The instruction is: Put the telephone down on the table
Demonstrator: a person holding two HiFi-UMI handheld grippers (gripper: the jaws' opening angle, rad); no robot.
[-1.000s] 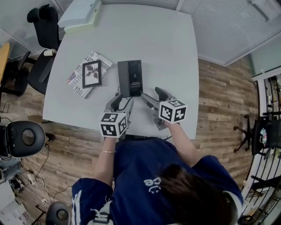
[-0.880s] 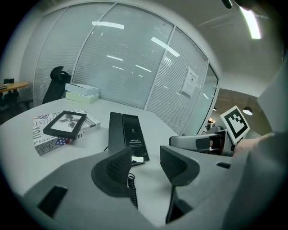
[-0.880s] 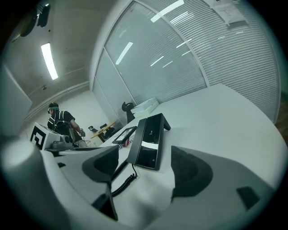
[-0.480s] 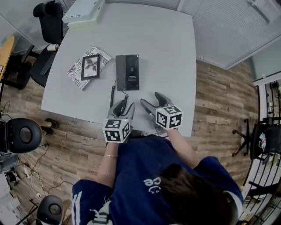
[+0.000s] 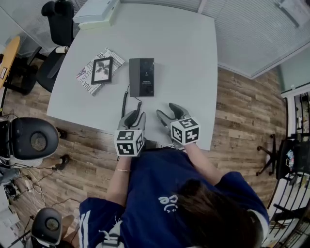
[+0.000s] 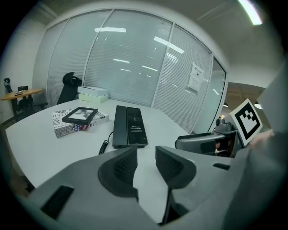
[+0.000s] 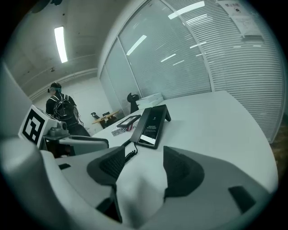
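The black telephone (image 5: 142, 77) lies flat on the white table (image 5: 184, 58), handset on its base, with its coiled cord (image 5: 125, 104) trailing toward the near edge. Both grippers hover over the near edge, well short of the phone. My left gripper (image 5: 133, 119) and right gripper (image 5: 169, 113) are both closing, and nothing is between the jaws of either. In the left gripper view the telephone (image 6: 129, 126) lies beyond my left gripper (image 6: 145, 156). In the right gripper view the telephone (image 7: 150, 121) lies ahead of my right gripper (image 7: 145, 158).
A framed picture (image 5: 101, 70) rests on a magazine (image 5: 87, 80) left of the phone. White boxes (image 5: 94, 10) sit at the table's far left corner. Office chairs (image 5: 58, 19) stand to the left. A person (image 7: 60, 108) stands in the background of the right gripper view.
Both grippers have drawn back from the telephone toward the near table edge, and their jaws have narrowed. The telephone stays flat on the table.
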